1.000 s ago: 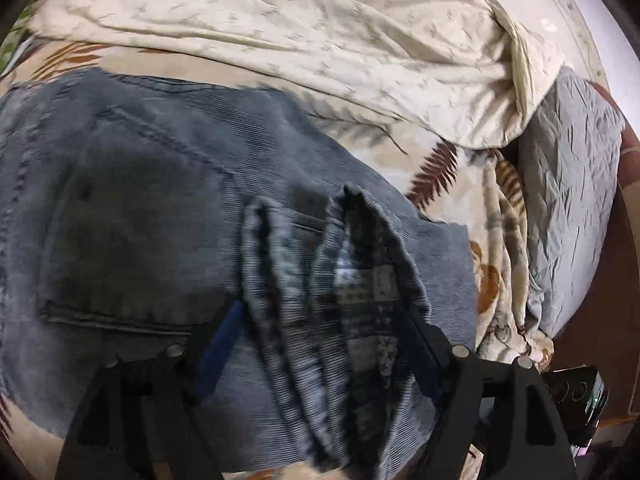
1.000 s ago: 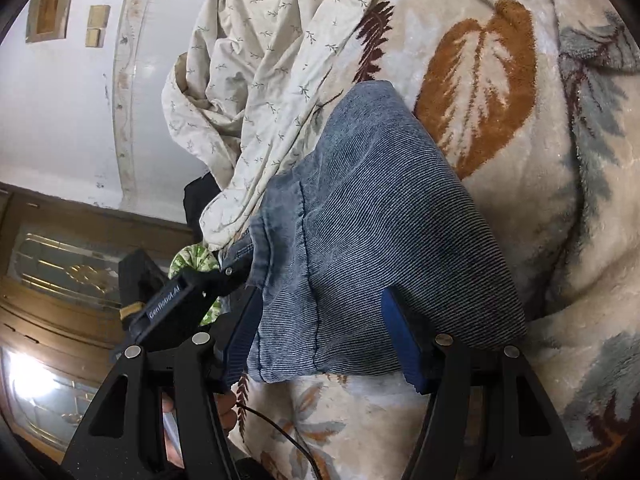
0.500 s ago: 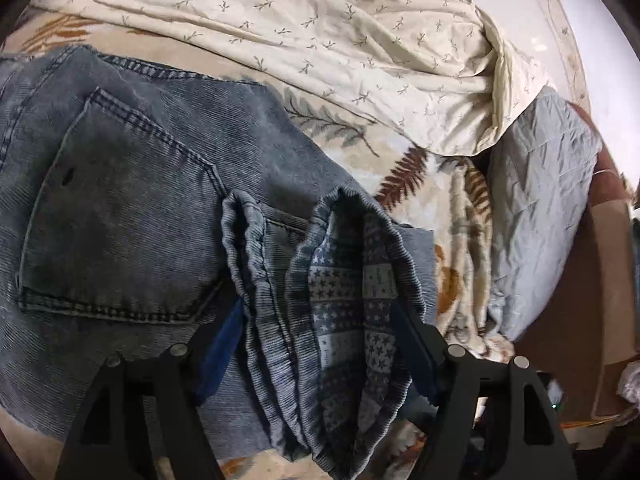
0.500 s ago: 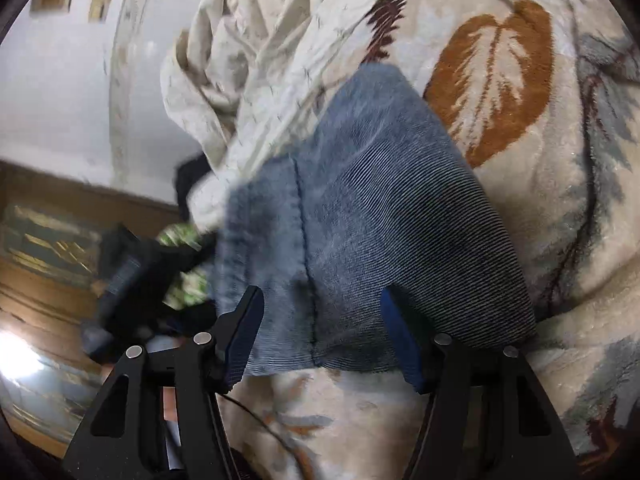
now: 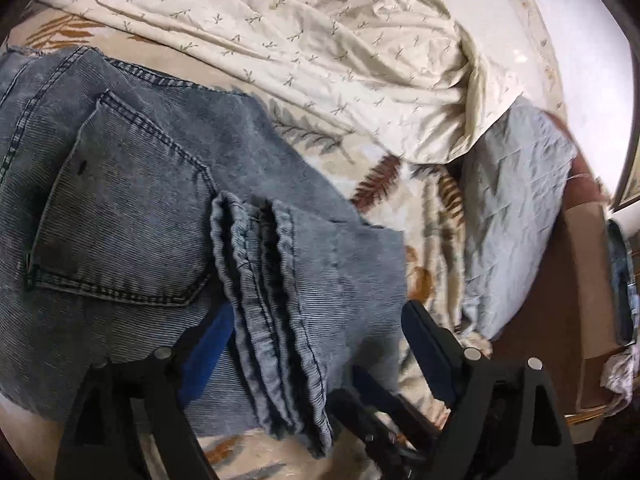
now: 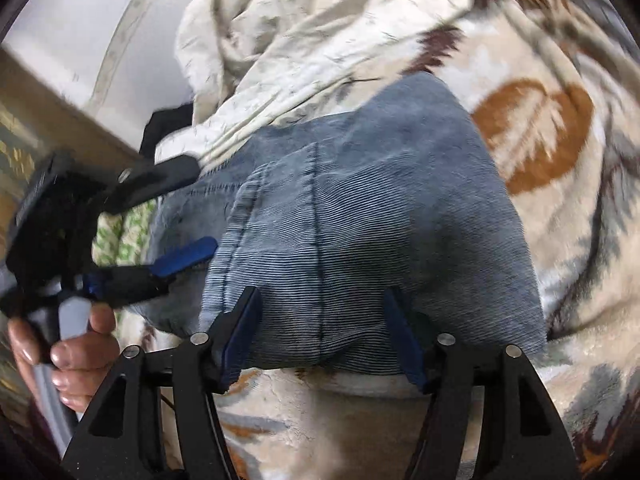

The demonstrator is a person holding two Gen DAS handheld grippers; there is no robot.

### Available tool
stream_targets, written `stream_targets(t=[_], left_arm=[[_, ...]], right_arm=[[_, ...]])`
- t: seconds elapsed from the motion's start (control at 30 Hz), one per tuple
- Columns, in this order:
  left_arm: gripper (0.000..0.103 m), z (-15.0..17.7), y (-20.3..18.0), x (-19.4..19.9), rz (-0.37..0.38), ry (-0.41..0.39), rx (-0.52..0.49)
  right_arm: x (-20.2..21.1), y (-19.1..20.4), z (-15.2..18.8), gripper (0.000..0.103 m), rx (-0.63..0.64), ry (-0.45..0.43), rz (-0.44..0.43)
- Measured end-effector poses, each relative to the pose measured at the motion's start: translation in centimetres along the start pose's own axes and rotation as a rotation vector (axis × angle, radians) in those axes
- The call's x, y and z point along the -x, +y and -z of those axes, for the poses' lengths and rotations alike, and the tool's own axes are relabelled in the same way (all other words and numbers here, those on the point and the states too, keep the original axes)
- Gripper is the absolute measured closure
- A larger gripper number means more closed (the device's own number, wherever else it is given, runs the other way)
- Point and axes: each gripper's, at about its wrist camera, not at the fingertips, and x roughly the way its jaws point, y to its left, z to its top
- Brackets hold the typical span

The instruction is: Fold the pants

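In the left wrist view the left gripper (image 5: pixel 316 344), jaws opening, straddles the waistband of the folded pants (image 5: pixel 168 216) on the leaf-patterned blanket (image 5: pixel 404 184); the cream sheet (image 5: pixel 320 48) lies bunched across the top. In the right wrist view the right gripper (image 6: pixel 320 336), jaws opening, straddles the pants' lower fold at bottom centre, its pads apart from the cloth

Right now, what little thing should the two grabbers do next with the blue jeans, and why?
Probably lift both away. The faded blue corduroy jeans already lie doubled over on the leaf-patterned blanket, hems stacked on the seat. The left gripper and right gripper are both opening, cloth between the pads but seemingly no longer pinched, so backing off should leave the fold undisturbed.
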Motion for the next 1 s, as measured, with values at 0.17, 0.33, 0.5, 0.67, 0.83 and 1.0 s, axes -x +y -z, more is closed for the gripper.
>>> stream_targets(t=[0.17, 0.33, 0.5, 0.67, 0.83, 1.0], left_arm=[[0.024, -0.2, -1.4, -2.1, -0.062, 0.031, -0.055], [0.089, -1.2, -3.0, -3.9, -0.176, 0.012, -0.175], [0.095, -1.9, -5.0, -4.4, -0.234, 0.002, -0.308], [0.094, -2.9, -7.4, -2.9, -0.192, -0.064, -0.413], [0.086, -2.9, -3.7, -5.1, -0.295, 0.001, -0.38], [0.081, -1.7, -0.4, -4.8, -0.202, -0.017, -0.273]], right_arm=[[0.1, 0.0, 0.1, 0.039, 0.018, 0.015, 0.012], [0.2, -2.3, -0.4, 0.041, -0.095, 0.058, -0.07], [0.5, -1.5, -0.3, 0.04, -0.071, 0.039, -0.06], [1.0, -1.5, -0.7, 0.041, -0.092, -0.016, -0.116], [0.2, -2.2, -0.6, 0.041, -0.137, 0.012, -0.119], [0.2, -2.1, -0.7, 0.041, -0.128, 0.031, -0.111]])
